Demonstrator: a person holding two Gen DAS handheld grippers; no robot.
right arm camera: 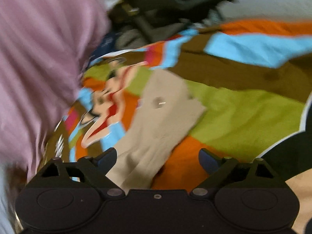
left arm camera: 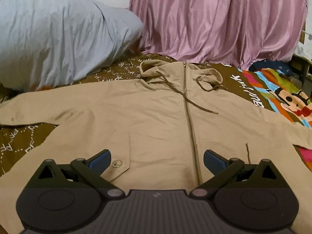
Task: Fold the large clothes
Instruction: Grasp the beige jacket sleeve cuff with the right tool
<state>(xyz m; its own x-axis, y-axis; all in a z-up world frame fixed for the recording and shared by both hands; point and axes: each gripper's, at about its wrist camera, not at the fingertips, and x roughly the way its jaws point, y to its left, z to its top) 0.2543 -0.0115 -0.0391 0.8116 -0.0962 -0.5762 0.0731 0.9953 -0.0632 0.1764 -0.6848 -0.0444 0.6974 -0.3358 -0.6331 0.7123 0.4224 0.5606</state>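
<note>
Two pillows (left arm camera: 58, 39) behind the beige jacket (left arm camera: 136, 117)

Pillow (left arm camera: 58, 39) left; pink drape (left arm camera: 214, 23) behind

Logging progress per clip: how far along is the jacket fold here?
Done: the tan jacket lies flat, zipped, sleeves spread on the bedspread. In hand: nothing; the left gripper hovers open over the hem, and the right gripper, jaws apart, is over the sleeve cuff. Left: every fold.
</note>
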